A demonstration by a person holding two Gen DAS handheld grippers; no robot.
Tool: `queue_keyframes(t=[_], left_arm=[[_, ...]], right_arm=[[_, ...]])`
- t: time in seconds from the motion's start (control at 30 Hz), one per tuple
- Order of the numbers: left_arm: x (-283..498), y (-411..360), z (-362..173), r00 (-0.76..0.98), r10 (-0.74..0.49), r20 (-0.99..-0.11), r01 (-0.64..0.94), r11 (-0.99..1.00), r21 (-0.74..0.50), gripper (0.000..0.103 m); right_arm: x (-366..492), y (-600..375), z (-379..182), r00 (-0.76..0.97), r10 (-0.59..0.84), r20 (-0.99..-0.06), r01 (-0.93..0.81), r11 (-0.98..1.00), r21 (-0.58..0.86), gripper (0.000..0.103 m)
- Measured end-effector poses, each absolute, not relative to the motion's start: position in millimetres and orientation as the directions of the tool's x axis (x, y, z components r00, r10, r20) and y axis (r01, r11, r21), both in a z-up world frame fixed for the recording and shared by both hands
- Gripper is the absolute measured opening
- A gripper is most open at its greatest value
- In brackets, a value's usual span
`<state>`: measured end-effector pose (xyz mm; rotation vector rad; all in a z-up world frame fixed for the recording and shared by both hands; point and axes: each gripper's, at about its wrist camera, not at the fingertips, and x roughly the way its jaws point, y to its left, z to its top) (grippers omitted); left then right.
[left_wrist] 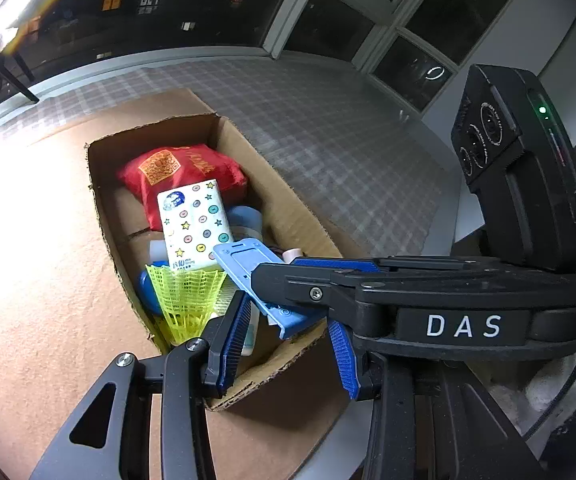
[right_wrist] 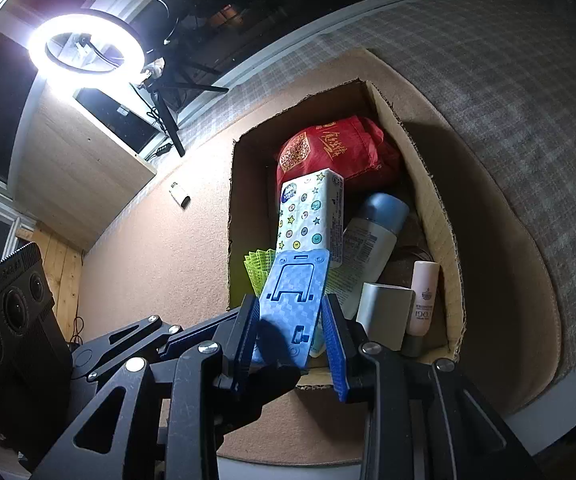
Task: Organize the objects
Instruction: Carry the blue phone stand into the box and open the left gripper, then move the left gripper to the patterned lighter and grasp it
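A cardboard box (left_wrist: 288, 204) (right_wrist: 432, 188) on a brown mat holds a red pouch (left_wrist: 179, 172) (right_wrist: 336, 148), a tissue pack with stars (left_wrist: 193, 224) (right_wrist: 312, 212), a yellow-green shuttlecock (left_wrist: 183, 296) (right_wrist: 257, 266), a blue-capped bottle (right_wrist: 372, 240), a grey block (right_wrist: 384, 312) and a pink tube (right_wrist: 424, 296). My right gripper (right_wrist: 294, 340) is shut on a light blue phone stand (right_wrist: 294, 300) (left_wrist: 247, 268) over the box's near end. My left gripper (left_wrist: 288, 332) is open and empty just beside it, over the box's near wall.
A ring light (right_wrist: 85, 46) on a tripod and a dark monitor (right_wrist: 119, 120) stand beyond the mat. A small white device (right_wrist: 179, 196) lies on the mat left of the box. A checked cloth (left_wrist: 328, 128) covers the surface to the right.
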<state>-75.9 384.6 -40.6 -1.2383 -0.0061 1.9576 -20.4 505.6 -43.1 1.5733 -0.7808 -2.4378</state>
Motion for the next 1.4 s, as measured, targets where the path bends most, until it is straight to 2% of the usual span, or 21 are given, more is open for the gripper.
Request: queue_keyframes(t=[0.2,0.63,0.9,1.4], left_arm=[[-77.2,385.4,-41.8,-0.213,0.601,-0.770,-0.611,-0.698,-0.375,0.045],[-80.4,354.6,-37.1,-0.251,0.592,-0.766,-0.575,-0.728,-0.373,0.045],[-100.1,288.5,-31.9,-0.327,0.547,-0.771,-0.473,-0.801,-0.368,0.045],[-157.6,126.6,-13.8,-0.497,0.374,-0.783,-0.229,-0.927,-0.297,0.045]], right_arm=[[-19.1,505.6,-41.6,-0.460,-0.359,-0.812,-0.159,-0.866,0.473,0.029],[-26.5,486.1,-35.2,-0.458,-0.364,-0.811,-0.131,-0.875,0.466,0.030],[-55.6,445.5,-25.6,-0.436,-0.400,-0.806,-0.051,-0.884,0.465,0.030],[-152.9,356.0,-1.9,-0.412,-0.436,-0.800,0.112,-0.896,0.431,0.030]])
